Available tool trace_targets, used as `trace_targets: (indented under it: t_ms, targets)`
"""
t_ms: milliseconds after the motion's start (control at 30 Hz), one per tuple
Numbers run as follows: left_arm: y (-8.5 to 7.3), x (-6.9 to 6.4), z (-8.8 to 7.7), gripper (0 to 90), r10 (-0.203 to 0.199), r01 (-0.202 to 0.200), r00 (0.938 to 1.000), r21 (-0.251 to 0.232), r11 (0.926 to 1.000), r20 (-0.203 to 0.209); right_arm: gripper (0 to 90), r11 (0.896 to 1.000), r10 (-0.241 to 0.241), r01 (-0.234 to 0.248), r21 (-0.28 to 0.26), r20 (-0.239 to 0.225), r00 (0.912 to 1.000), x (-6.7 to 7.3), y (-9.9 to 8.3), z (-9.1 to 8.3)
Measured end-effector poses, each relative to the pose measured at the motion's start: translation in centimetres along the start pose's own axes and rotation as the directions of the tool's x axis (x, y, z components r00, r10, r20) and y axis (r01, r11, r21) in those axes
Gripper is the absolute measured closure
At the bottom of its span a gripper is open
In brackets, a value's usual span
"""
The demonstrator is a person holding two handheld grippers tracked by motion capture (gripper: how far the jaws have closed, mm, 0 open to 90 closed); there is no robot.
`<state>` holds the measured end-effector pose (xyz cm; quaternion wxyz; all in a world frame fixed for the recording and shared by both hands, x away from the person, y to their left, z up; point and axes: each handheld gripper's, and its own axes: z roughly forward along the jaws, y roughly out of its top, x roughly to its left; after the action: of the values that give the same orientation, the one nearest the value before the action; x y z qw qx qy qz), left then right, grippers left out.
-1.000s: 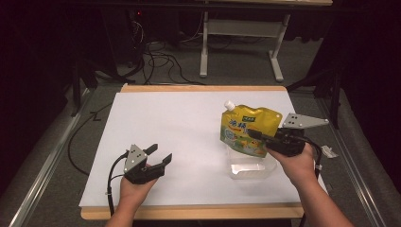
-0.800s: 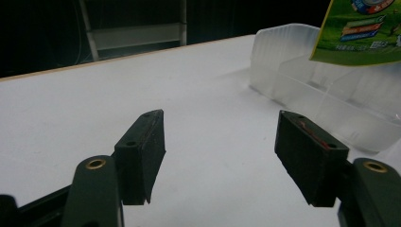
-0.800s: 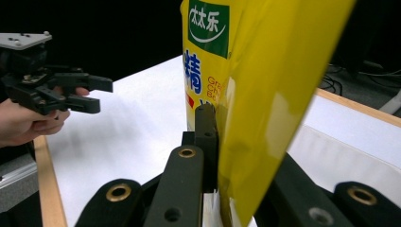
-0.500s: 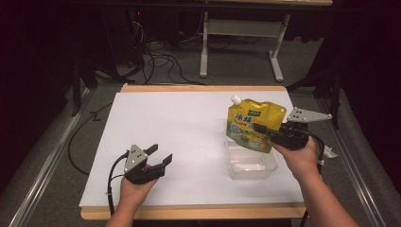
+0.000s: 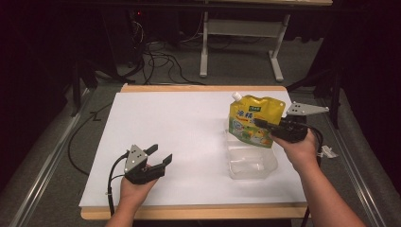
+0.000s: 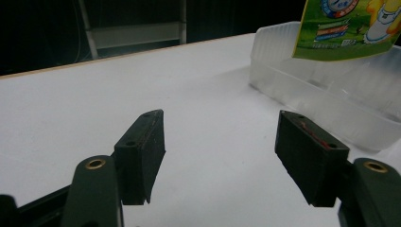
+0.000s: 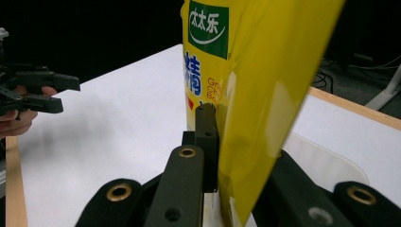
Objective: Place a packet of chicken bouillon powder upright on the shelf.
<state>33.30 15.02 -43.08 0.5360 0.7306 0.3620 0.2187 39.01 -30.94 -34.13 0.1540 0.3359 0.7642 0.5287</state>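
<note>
The right claw is gripping the yellow spouted pouch upright just above the clear plastic tub on the counter. Lowering it in and releasing are seemingly remaining. The left claw is resting open and empty at the near left.

One yellow pouch, one clear plastic tub, two tools: left tool, right tool.

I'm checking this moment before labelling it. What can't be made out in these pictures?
- Right gripper, right gripper view: its far jaw is covered by the yellow spouted pouch it clamps.
- Pouch's top, left gripper view: cut off by the upper edge.
- Clear plastic tub, high view: contents too faint to tell.
</note>
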Motion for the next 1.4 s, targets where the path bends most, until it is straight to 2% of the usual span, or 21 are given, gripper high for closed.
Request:
trace_targets:
  t_ms: [367,567,900,1400]
  targets:
    - [-0.1,0.1,0.1,34.4,-0.002,0.002,1.0000,0.002,1.0000,0.000,86.6,1.000,-0.002,0.002,0.025,-0.020,0.9998,-0.8,-0.3,1.7]
    - [-0.1,0.1,0.0,34.5,-0.002,0.002,1.0000,0.003,1.0000,0.002,86.6,0.999,-0.007,0.007,0.034,-0.014,0.9999,-1.2,-0.5,2.0]
    - [-0.1,0.1,0.2,34.5,-0.003,0.003,1.0000,0.006,1.0000,0.003,86.6,0.999,0.014,-0.014,0.029,-0.008,0.9999,-1.7,-1.3,2.2]
    - [-0.1,0.1,0.1,34.4,-0.003,0.003,1.0000,0.007,1.0000,0.001,86.5,0.999,0.024,-0.024,0.041,0.003,0.9997,-1.4,-1.8,2.8]
